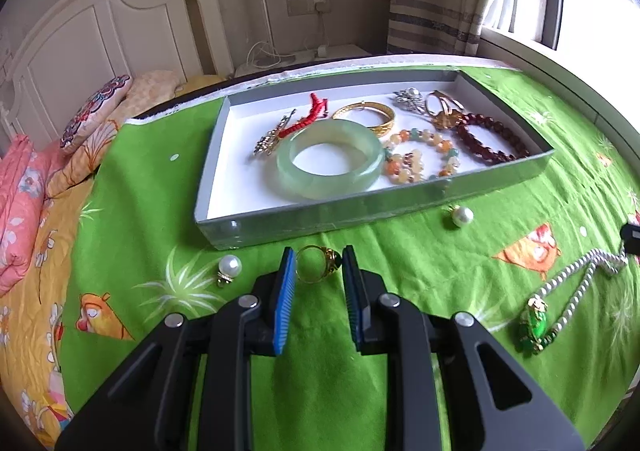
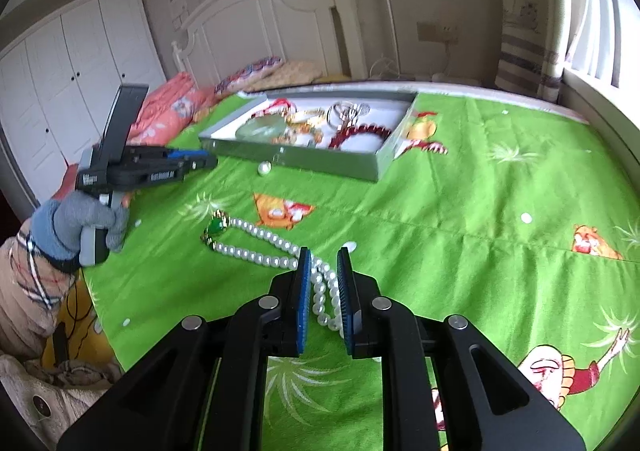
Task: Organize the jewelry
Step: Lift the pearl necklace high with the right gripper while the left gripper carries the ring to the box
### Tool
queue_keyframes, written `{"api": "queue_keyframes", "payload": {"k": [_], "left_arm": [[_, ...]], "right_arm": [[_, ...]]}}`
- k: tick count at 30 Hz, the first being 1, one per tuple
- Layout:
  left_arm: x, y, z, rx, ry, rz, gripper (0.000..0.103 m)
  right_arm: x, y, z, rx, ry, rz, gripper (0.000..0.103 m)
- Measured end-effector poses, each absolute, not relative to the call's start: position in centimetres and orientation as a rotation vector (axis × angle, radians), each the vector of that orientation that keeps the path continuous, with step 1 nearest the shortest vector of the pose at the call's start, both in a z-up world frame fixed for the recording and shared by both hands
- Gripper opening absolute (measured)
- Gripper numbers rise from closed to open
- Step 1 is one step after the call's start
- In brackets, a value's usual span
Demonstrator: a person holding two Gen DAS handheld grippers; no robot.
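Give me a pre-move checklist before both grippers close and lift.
1. Gold ring sits between the left gripper fingers: ok.
2. Left fingers closed on the ring: not ok, gaps show on both sides.
3. Pearl necklace strands run between the right gripper fingers: ok.
4. Right grip firm on the strands: cannot tell.
5. Tray has bare floor for a drop, at its near left corner: ok.
6. Two loose pearl earrings lie outside the tray on the green cloth: not ok, still to collect.
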State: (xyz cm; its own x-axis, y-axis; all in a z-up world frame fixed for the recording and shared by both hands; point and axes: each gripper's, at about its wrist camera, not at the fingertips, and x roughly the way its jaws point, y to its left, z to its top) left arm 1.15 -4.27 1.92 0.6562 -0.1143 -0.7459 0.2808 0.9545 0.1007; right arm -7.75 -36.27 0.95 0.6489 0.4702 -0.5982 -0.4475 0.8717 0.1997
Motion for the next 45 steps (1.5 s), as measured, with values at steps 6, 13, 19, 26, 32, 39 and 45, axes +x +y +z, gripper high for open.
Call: {"api": "queue_keyframes", "payload": {"k": [6, 13, 19, 26, 32, 39, 45], "left_arm": [[-0.3, -5.1, 2.7, 0.236, 0.8, -0.246, 0.023], [-2.3, -4.9, 3.6, 0.218, 0.775, -0.273, 0.023], [-4.2, -4.4, 3.9, 0.212, 0.758, -0.295, 0.023], [-5.3, -3.8, 4.2, 0.207, 0.749, -0.294, 0.023], [-5.7, -3.5, 5.0, 0.206, 0.729, -0.295, 0.023], [-6.1, -3.8, 6.3, 0.199, 0.703, -0.312, 0.023], [-6.0, -3.6, 7.0, 0.212, 0.694, -0.311, 0.023]], "right_arm": [[-8.0, -36.5, 1.5, 0.062, 0.67, 0.531, 0.01], [-7.7, -33.6, 0.7, -0.071, 0.761, 0.587, 0.068], [-6.4, -32.4, -0.9, -0.174, 0.868, 0.531, 0.042], [-9.4, -31.5, -0.1, -0.326, 0.704, 0.398, 0.008], [-13.9, -28.8, 4.9, -0.6, 0.369, 0.207, 0.008], [-13.8, -27.8, 8.1, -0.637, 0.228, 0.159, 0.008], [-13.6, -27.4, 11.0, -0.616, 0.174, 0.153, 0.009]]}}
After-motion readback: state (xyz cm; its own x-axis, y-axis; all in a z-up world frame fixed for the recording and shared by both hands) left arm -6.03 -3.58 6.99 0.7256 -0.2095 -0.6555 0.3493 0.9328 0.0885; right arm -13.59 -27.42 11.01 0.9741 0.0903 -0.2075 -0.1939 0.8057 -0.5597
